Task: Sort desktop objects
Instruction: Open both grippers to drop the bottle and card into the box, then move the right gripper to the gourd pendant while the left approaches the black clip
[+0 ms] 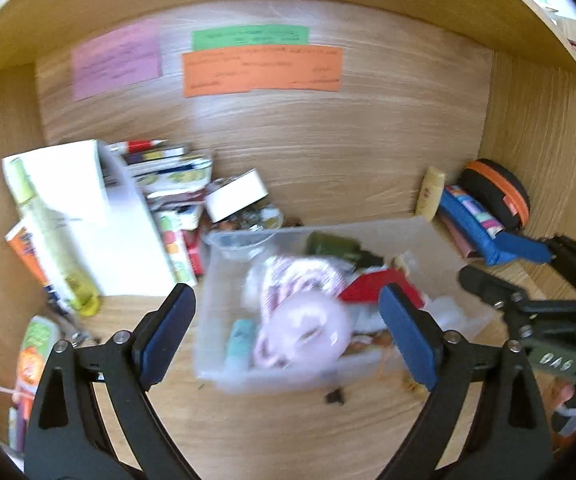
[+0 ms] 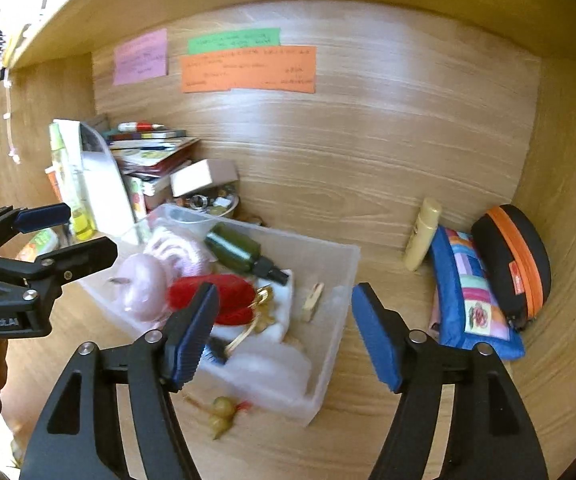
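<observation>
Both claws, left (image 1: 285,334) and right (image 2: 283,330), gaped empty above the clear bin (image 2: 328,320) at frame centre; a careless dip could tip the green bottle (image 2: 243,252) or shove the bin.

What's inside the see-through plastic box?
The clear plastic box holds a dark green spray bottle, a red fuzzy thing, a pink round thing, a wooden clothespin and white padding. Whatever lies underneath is covered.

Wooden desk (image 2: 388,432) under clear bin (image 2: 340,320)
</observation>
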A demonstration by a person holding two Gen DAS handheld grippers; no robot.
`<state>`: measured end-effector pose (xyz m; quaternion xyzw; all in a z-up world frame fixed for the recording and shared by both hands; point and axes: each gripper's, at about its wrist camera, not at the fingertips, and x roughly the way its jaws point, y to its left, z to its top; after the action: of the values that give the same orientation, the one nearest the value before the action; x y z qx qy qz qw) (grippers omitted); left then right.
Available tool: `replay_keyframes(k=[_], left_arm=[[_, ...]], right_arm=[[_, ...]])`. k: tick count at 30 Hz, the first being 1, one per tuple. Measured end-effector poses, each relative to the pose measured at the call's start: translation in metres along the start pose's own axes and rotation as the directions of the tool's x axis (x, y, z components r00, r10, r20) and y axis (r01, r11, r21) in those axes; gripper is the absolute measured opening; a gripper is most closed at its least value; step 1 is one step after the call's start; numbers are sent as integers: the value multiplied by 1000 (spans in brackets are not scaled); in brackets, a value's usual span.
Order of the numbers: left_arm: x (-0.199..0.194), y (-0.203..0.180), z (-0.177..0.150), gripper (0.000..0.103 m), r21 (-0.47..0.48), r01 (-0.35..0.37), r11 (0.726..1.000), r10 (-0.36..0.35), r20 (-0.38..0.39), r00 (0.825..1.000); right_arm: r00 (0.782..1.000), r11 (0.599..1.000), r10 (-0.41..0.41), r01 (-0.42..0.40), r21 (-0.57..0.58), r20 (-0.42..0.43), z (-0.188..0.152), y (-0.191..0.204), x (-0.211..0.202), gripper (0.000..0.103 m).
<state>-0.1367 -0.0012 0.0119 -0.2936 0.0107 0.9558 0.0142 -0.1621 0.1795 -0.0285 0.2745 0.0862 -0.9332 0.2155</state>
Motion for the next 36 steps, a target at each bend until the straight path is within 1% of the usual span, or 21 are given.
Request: replay_keyframes(k=[2,4,7,14,18,21,23,24,26,27,28,29,33,36], left_arm=[[-4,4,-9,94,-3,-6,1000,6,-7,1000],[-6,8,-20,94,-11,-11,1000,10,-21,1000],[-6,14,-35,94,-40,0,999,-2,-51,999],[2,20,-64,94,-83,34,996,-44,-120,992],[10,20,-75,94,-107,51,993,-67,-152,986],[15,19,-81,94,-136,75,988,-97,-164,982],[19,16,-82,94,-136,83,987,-106,-170,980],[20,15,-83,94,-132,83,988,-105,-173,979],[22,12,-84,92,-120,75,990,-95,-174,980],[23,11,-84,86,-116,68,991,-88,-172,981],[25,11,-85,80,-114,64,991,-84,-177,981],[27,11,-86,78,-114,65,991,-85,-183,979],[34,11,-88,70,-126,76,989,-102,-209,973],[36,10,-87,70,-123,75,990,-100,-211,972]], right_arm=[[1000,1000,7,-7,2,7,-7,7,-7,65],[1000,1000,12,-12,-5,-3,-12,13,-7,65],[999,1000,17,-18,-17,-28,-24,23,-9,65],[993,997,46,-51,-50,-113,-61,40,-3,65],[982,996,62,-73,-57,-180,-75,44,10,65],[977,995,57,-71,-64,-207,-81,46,17,63],[971,995,63,-79,-59,-232,-82,46,24,57],[968,995,68,-84,-56,-243,-82,46,27,56],[962,995,68,-84,-50,-263,-82,44,33,50],[961,995,72,-88,-46,-268,-82,44,35,46],[959,995,77,-92,-41,-271,-83,43,37,40],[956,995,83,-97,-36,-281,-83,43,40,36],[947,995,90,-100,-19,-307,-86,41,48,31],[943,994,95,-106,-18,-319,-86,41,53,31]])
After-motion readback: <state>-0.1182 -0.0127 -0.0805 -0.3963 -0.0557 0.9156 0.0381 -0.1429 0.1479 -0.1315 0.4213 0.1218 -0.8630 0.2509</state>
